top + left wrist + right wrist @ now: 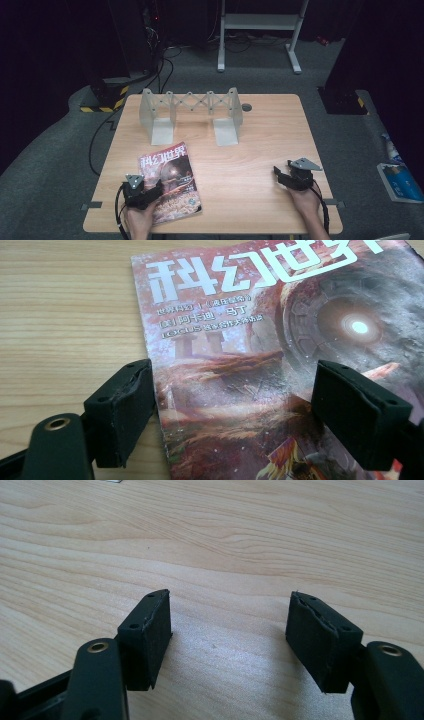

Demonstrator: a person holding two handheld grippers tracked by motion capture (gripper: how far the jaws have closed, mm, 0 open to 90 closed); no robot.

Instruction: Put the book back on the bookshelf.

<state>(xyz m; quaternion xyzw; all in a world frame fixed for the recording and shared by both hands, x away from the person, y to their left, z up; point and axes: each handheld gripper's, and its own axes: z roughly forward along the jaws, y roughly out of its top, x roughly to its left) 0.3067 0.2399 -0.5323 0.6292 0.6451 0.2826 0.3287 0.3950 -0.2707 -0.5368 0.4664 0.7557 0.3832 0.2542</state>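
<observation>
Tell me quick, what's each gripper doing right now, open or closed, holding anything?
Left gripper: open, jaws spread above the magazine, gripping nothing.
Right gripper: open, holding nothing, over the bare wooden table.

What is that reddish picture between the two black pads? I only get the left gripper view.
Observer: It is a magazine lying flat near the front left of the wooden table. The left gripper sits over its near left part, jaws open.
Operator: Is there anything else on the table?
Observer: Yes, a grey expanding rack stands at the far side, beyond the magazine, with a small dark round thing beside its right end.
Operator: And the other hand?
Observer: The right gripper rests near the front right of the table, apart from the magazine. Its jaws are open over bare wood.
</observation>
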